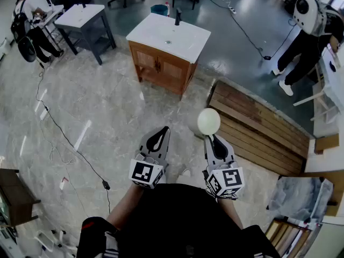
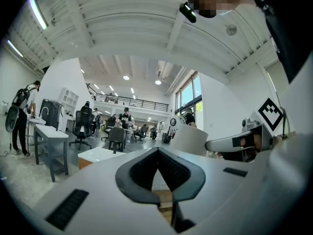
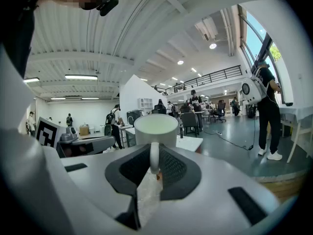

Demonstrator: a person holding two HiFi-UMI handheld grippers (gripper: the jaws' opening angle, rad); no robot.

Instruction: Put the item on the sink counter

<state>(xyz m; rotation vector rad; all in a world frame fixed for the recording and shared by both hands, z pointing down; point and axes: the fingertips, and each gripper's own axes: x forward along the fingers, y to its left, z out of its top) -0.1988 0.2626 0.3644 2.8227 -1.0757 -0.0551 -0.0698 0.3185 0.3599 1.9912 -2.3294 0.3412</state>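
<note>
The round white cup [image 1: 208,121] is in the right gripper [image 1: 212,136], whose jaws are pinched on the cup's thin handle. The cup stands up straight with its open mouth to the ceiling. Its handle points back to 6 o'clock, toward the person. The left gripper [image 1: 163,130] is just beside it at 9 o'clock, jaws together with nothing in them.

The brown wooden sink table with a white top [image 1: 156,36] is at 11 o'clock from the cup and well apart from it. I think the person must walk there first. A black tap [image 1: 177,18] stands at the far edge of the top.

The floor [image 1: 107,101] is shiny grey stone. Brown wooden planks [image 1: 258,128] lie at 3 o'clock. The room is big and bright.
</note>
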